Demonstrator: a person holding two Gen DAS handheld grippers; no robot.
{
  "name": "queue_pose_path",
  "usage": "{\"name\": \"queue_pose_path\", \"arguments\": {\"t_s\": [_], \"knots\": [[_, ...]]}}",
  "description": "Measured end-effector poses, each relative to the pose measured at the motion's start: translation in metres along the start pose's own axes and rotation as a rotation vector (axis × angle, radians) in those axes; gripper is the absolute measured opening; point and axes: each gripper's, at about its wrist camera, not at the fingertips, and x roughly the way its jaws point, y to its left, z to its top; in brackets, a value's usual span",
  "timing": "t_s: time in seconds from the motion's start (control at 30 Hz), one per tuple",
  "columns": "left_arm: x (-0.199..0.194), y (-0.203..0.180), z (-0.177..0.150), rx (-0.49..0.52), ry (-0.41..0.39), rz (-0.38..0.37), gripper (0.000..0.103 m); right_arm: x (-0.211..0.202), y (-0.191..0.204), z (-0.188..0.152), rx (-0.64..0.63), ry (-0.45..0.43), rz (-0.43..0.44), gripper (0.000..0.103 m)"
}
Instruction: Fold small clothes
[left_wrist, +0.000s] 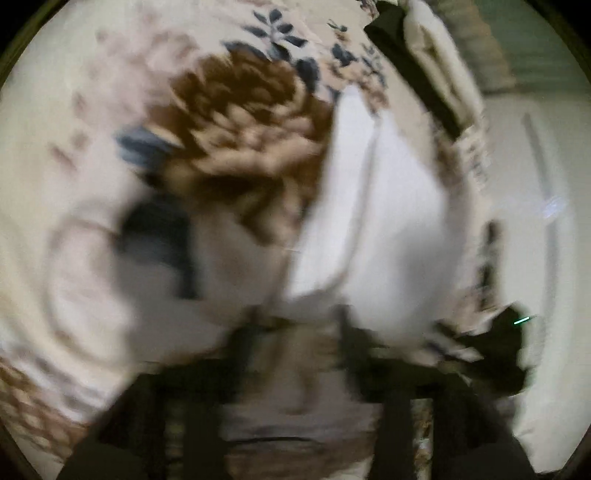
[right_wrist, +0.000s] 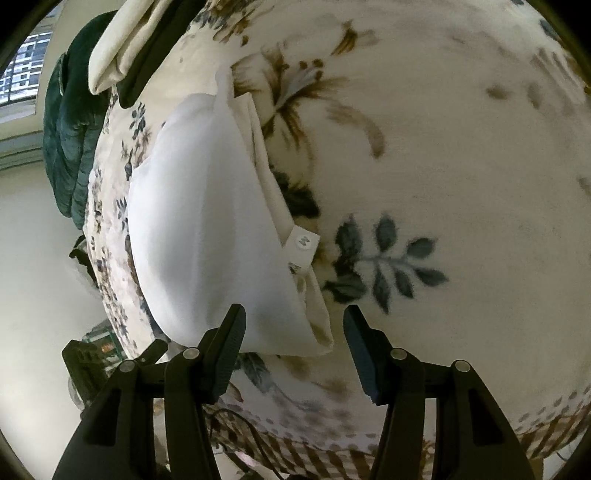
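Note:
A small white garment (right_wrist: 207, 221) lies folded on a floral blanket (right_wrist: 461, 166), with a white size tag (right_wrist: 304, 242) at its right edge. My right gripper (right_wrist: 293, 328) is open, its jaws just in front of the garment's near corner, not touching it. The left wrist view is heavily motion-blurred. There the white garment (left_wrist: 384, 221) shows at centre right. My left gripper (left_wrist: 295, 332) is a dark smear at the bottom; its jaw state is unreadable, and white cloth seems to lie at its tips.
A cream folded cloth (right_wrist: 122, 40) and a dark strip (right_wrist: 155, 51) lie at the far end of the blanket. A dark green quilt (right_wrist: 70, 140) hangs off the left side. The blanket's checked border (right_wrist: 332, 458) is near me. Pale floor (right_wrist: 33, 295) lies left.

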Motion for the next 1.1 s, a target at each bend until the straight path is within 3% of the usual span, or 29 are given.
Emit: {"name": "queue_pose_path", "arguments": {"t_s": [0.13, 0.23, 0.4, 0.57, 0.63, 0.7, 0.8, 0.93, 1.03, 1.07, 1.1], "knots": [[0.023, 0.001, -0.007, -0.13, -0.014, -0.14, 0.059, -0.011, -0.003, 0.009, 0.003, -0.007, 0.027, 0.057], [0.039, 0.008, -0.013, -0.23, -0.039, -0.18, 0.059, -0.021, 0.0, 0.031, -0.029, -0.018, 0.036, 0.065], [0.044, 0.024, -0.016, -0.431, -0.08, -0.25, 0.059, -0.014, 0.009, 0.078, -0.084, 0.008, 0.016, 0.066], [0.014, 0.015, -0.037, -0.37, -0.07, -0.208, 0.059, -0.024, 0.038, 0.117, -0.187, 0.004, -0.018, 0.066], [0.021, 0.011, -0.044, -0.361, -0.038, -0.221, 0.059, -0.028, 0.051, 0.129, -0.227, 0.022, -0.028, 0.076], [0.033, 0.007, -0.047, -0.356, -0.007, -0.24, 0.059, -0.025, 0.067, 0.141, -0.291, 0.06, -0.056, 0.082], [0.06, -0.004, -0.047, -0.346, 0.008, -0.281, 0.059, -0.011, 0.094, 0.16, -0.429, 0.131, -0.113, 0.083], [0.087, -0.012, -0.038, -0.385, -0.092, -0.295, 0.059, 0.029, 0.131, 0.181, -0.633, 0.246, -0.142, 0.083], [0.089, -0.013, -0.028, -0.463, -0.2, -0.283, 0.055, 0.065, 0.146, 0.195, -0.689, 0.368, -0.107, 0.083], [0.086, -0.015, -0.026, -0.474, -0.226, -0.274, 0.049, 0.077, 0.149, 0.197, -0.705, 0.418, -0.089, 0.083], [0.082, -0.016, -0.026, -0.474, -0.249, -0.261, 0.03, 0.087, 0.153, 0.196, -0.728, 0.46, -0.083, 0.084]]}}
